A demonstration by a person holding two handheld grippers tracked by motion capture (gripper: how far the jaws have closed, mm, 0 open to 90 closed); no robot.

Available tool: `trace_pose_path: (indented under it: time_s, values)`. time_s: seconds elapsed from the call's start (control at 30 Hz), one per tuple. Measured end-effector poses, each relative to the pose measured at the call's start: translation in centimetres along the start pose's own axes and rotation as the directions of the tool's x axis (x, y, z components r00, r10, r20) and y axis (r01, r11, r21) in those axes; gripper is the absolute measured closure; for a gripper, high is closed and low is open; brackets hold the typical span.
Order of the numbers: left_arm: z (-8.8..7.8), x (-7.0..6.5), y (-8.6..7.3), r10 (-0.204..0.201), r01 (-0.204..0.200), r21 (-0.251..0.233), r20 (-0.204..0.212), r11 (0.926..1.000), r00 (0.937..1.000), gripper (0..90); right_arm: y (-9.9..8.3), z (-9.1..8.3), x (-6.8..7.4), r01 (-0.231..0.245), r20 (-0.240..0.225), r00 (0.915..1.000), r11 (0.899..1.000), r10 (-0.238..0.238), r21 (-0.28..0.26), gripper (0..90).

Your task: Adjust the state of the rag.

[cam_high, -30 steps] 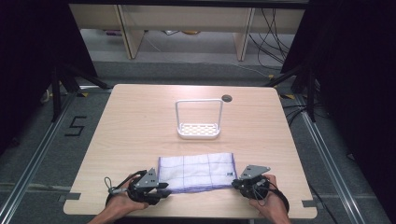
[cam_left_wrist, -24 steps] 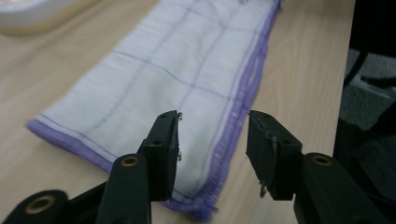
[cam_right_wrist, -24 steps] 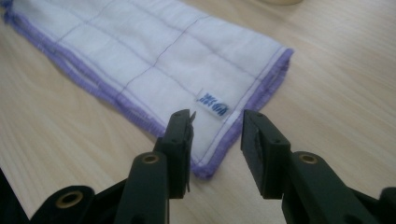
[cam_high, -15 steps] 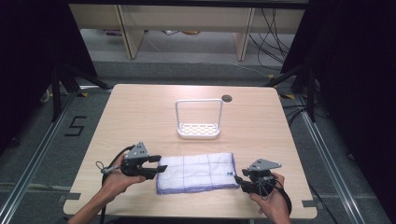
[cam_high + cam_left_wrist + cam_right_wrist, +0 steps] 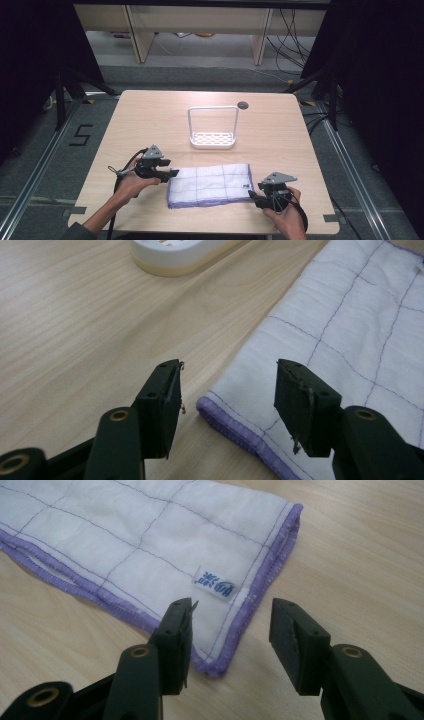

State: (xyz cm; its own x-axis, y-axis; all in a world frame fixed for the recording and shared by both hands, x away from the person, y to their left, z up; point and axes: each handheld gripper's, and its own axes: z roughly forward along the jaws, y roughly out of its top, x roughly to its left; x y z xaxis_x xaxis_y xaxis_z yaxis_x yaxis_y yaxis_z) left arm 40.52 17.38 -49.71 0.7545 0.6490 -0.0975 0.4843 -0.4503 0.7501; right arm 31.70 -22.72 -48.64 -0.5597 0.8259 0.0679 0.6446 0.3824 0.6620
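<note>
Folded cloth (image 5: 209, 185) lies flat on the table (image 5: 150, 120), near the front edge, long axis running left to right, well apart from the white rack (image 5: 212, 129) behind it. Left gripper (image 5: 172, 173) sits at the cloth's left end, jaws just opened, released; the purple-hemmed corner (image 5: 210, 405) lies just ahead between them, untouched. Right gripper (image 5: 253, 196) sits at the near right corner (image 5: 217, 667), jaws also just opened, holding nothing. Each end is nearest its own hand
</note>
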Motion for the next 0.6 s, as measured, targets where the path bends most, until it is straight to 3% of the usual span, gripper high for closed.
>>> trace_pose_path:
  time_s: [0.23,0.27,0.6]
  values:
    - [0.6,0.5,0.2,0.015,-0.015,0.003,-0.019,0.9999,0.9997,42.4,-0.2,0.3,0.0,0.021,0.010,0.9997,1.000,-0.021,-0.007,51.6]
    - [0.7,0.6,0.2,0.007,-0.007,0.002,-0.021,1.0000,0.9998,42.4,-0.2,0.3,0.1,0.005,0.008,1.0000,1.000,-0.005,0.000,51.6]
    - [1.8,0.8,-0.3,0.030,-0.029,0.054,-0.012,0.9981,0.9995,43.2,-0.4,0.8,0.2,0.038,0.035,0.9986,0.999,-0.039,0.018,51.6]
